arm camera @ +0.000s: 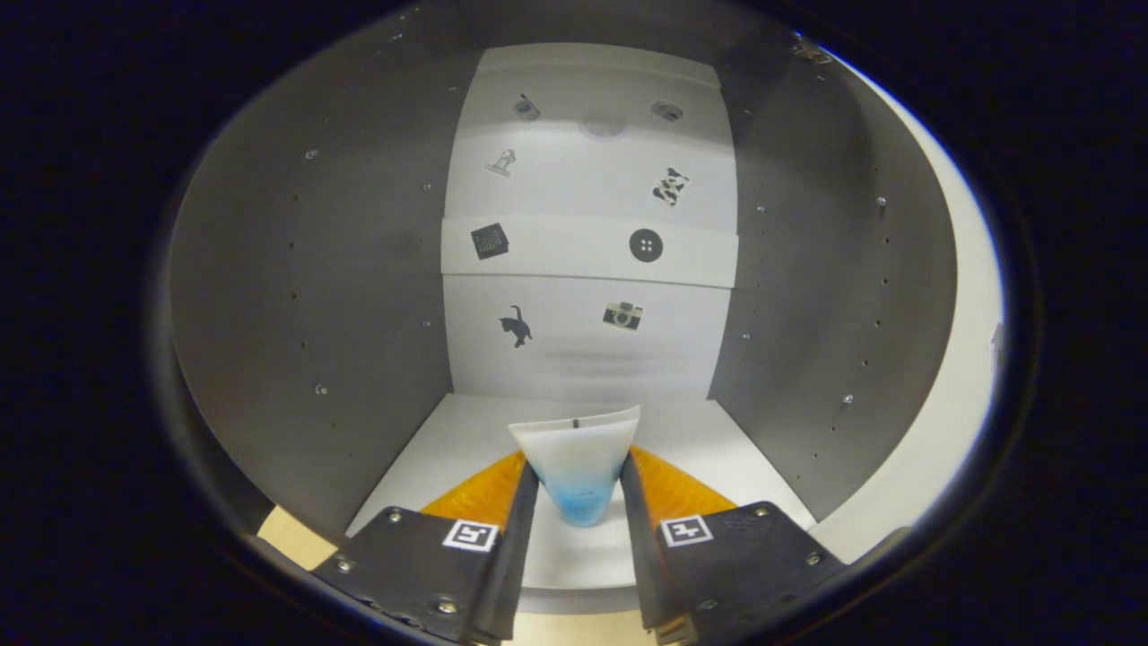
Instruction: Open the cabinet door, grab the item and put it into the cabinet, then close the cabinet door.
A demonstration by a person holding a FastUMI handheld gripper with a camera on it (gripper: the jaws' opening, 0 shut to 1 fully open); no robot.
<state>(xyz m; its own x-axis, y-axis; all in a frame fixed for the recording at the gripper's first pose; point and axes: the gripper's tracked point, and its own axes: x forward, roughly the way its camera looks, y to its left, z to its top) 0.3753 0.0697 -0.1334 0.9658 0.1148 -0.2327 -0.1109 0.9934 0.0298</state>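
I am looking into the open cabinet (296, 296), with grey side walls and a white back wall carrying small stickers. A white tube with a blue lower part (578, 467) stands with its flat crimped end up, held between my fingers. My gripper (578, 484) is shut on this tube, both fingers pressing its sides. The tube hangs just over the front part of the cabinet's white floor (466, 431), inside the opening. I cannot tell whether its blue end touches the floor.
A white shelf (574, 251) crosses the back of the cabinet halfway up. The cabinet's white front edge (951, 395) curves along the right. A strip of tan surface (291, 538) shows below the cabinet floor on the left.
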